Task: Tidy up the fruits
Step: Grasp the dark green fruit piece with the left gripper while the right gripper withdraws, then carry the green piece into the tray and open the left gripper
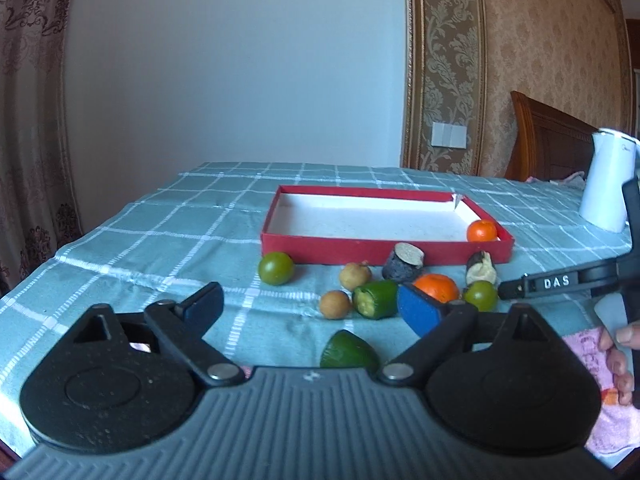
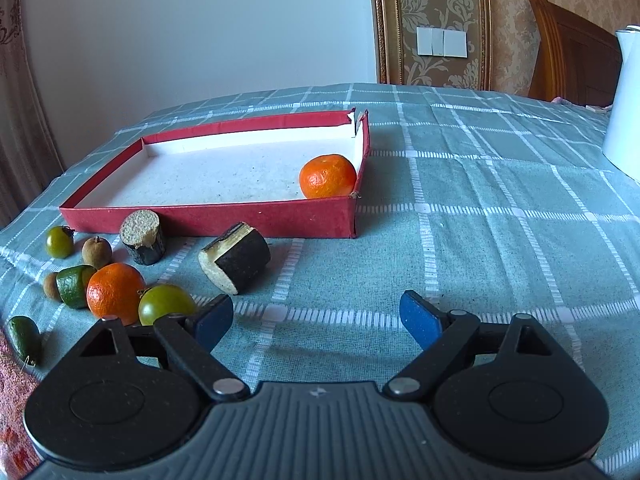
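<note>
Fruit sits mostly outside the red tray [image 2: 208, 216]: I see one mandarin [image 2: 327, 176] already in the tray's right corner, against the wall, likely the start of the sorting. In front of the tray lie a second mandarin [image 2: 115, 292], green tomatoes [image 2: 166, 309], longans [image 2: 97, 251], dark cut chunks [image 2: 236, 258] and green pieces [image 2: 74, 286], all on the checked surface [image 2: 480, 220]. My right gripper [image 2: 316, 322] hovers before the tray, jaws apart and empty. My left gripper [image 1: 310, 306] faces the cluster, jaws likewise apart, ready to pick.
</note>
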